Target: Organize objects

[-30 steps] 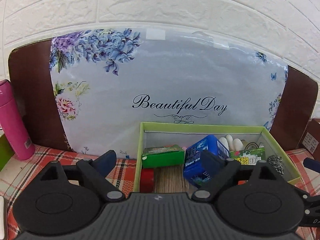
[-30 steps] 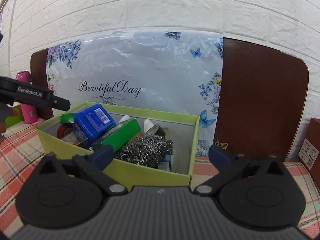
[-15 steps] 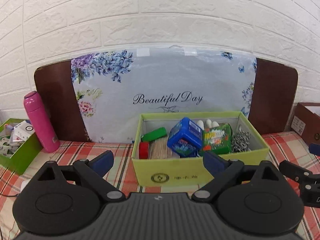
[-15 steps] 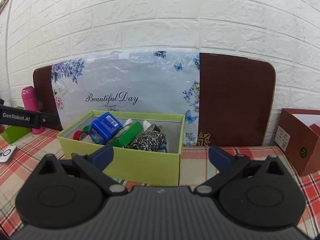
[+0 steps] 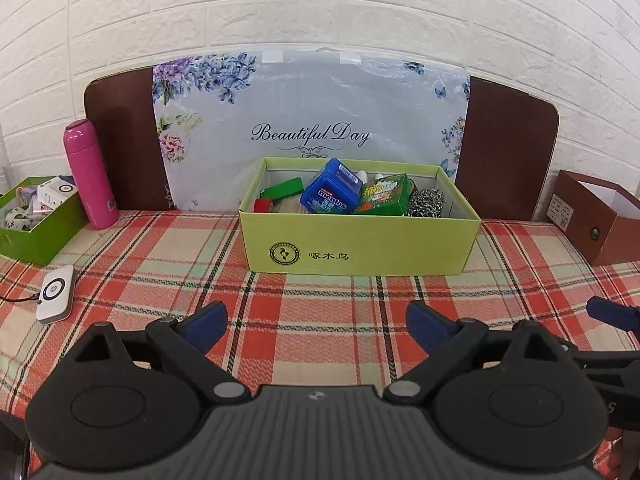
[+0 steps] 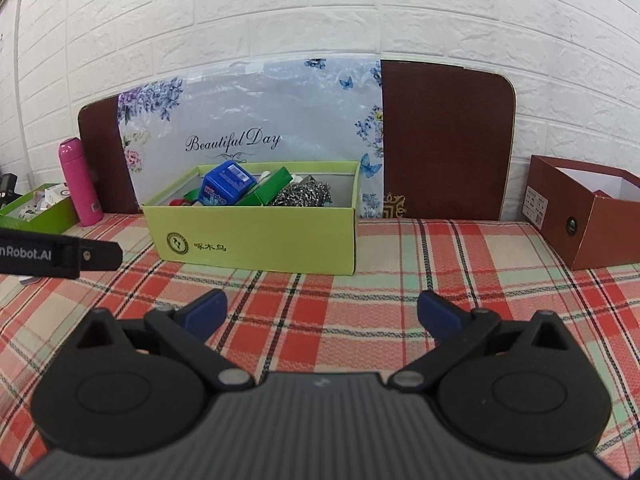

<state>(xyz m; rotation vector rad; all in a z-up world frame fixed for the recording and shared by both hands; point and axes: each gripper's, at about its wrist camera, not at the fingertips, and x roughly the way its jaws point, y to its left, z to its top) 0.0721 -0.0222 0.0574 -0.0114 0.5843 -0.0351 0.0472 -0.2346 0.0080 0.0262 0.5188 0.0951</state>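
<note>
Two open grippers hang over the checked cloth (image 5: pixel 168 248), in front of a full green box (image 5: pixel 360 240).

The left gripper (image 5: pixel 316 320) has its fingers wide apart and holds nothing. The right gripper (image 6: pixel 320 310) is the same, fingers wide apart and empty. The green box sits on the cloth near the back, well apart from both grippers. Inside it are a blue tub (image 5: pixel 331 193) tipped on its side, a green packet (image 5: pixel 385 195) just beside it, a silver scrubber (image 5: pixel 427 202) at the right end, a small green pack (image 5: pixel 282 189) and a red roll (image 5: pixel 263 205) at the left end. A pink bottle (image 5: pixel 90 174) stands upright to the left. Beside it is a second green box (image 5: pixel 40 236) with small things in it. A white pad (image 5: pixel 57 293) lies flat on the cloth. A brown box (image 6: pixel 588 216) sits far to the right.
</note>
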